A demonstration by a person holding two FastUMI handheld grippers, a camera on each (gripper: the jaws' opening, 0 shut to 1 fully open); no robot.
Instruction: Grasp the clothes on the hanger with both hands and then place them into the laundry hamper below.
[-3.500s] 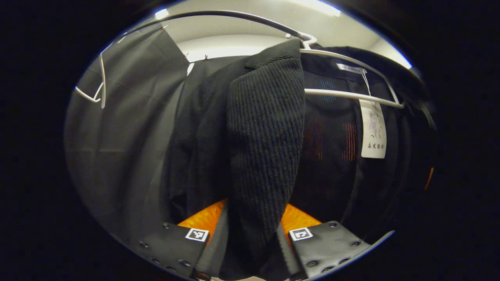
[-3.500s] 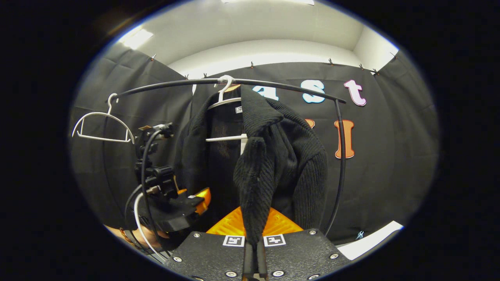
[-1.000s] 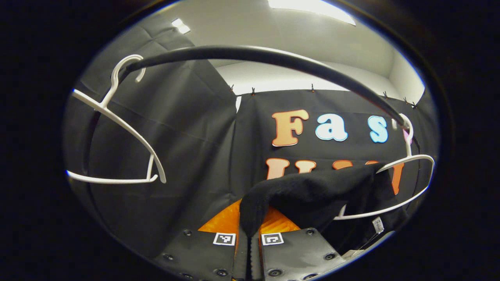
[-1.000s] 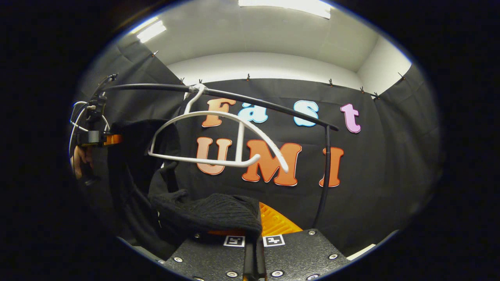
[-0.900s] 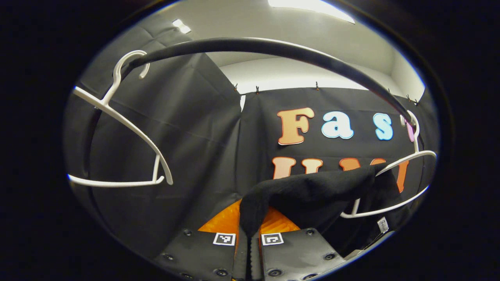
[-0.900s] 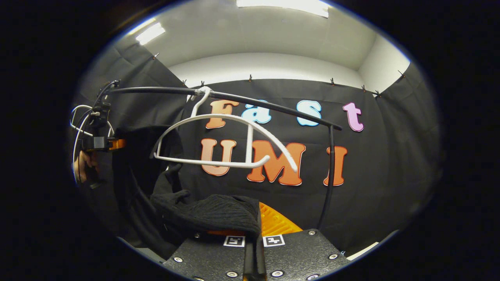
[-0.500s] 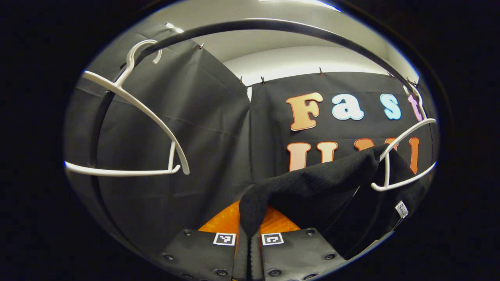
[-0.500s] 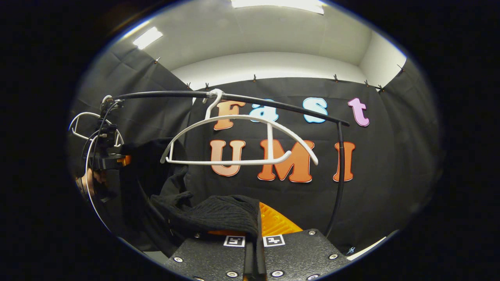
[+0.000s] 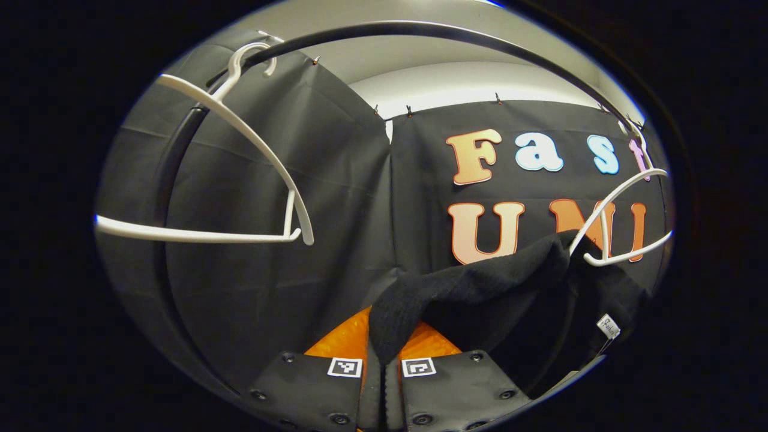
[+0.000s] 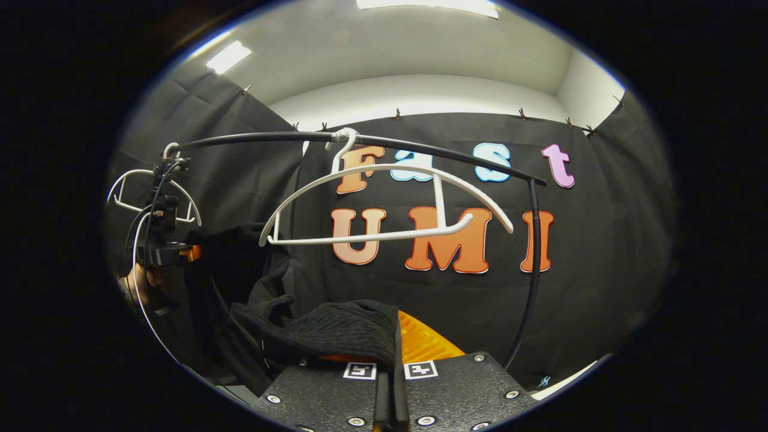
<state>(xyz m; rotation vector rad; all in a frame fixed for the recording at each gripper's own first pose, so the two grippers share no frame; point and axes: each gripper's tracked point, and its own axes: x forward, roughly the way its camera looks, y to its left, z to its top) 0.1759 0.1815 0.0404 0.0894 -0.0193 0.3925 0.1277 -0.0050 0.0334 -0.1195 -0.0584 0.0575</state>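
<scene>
Each tool, left tool (image 9: 384, 360) and right tool (image 10: 390, 366), is pinching the black knit garment (image 9: 480, 288), which sags between them. It looks clear of the white hanger (image 10: 384, 204) above the right tool. Lowering it into the hamper remains.

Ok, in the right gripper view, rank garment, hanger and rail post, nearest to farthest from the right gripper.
1. Garment: clamped in the right gripper, draping left.
2. Hanger: above, bare, hooked on the rail.
3. Rail post: right of the hanger; too close to call between these two.
</scene>
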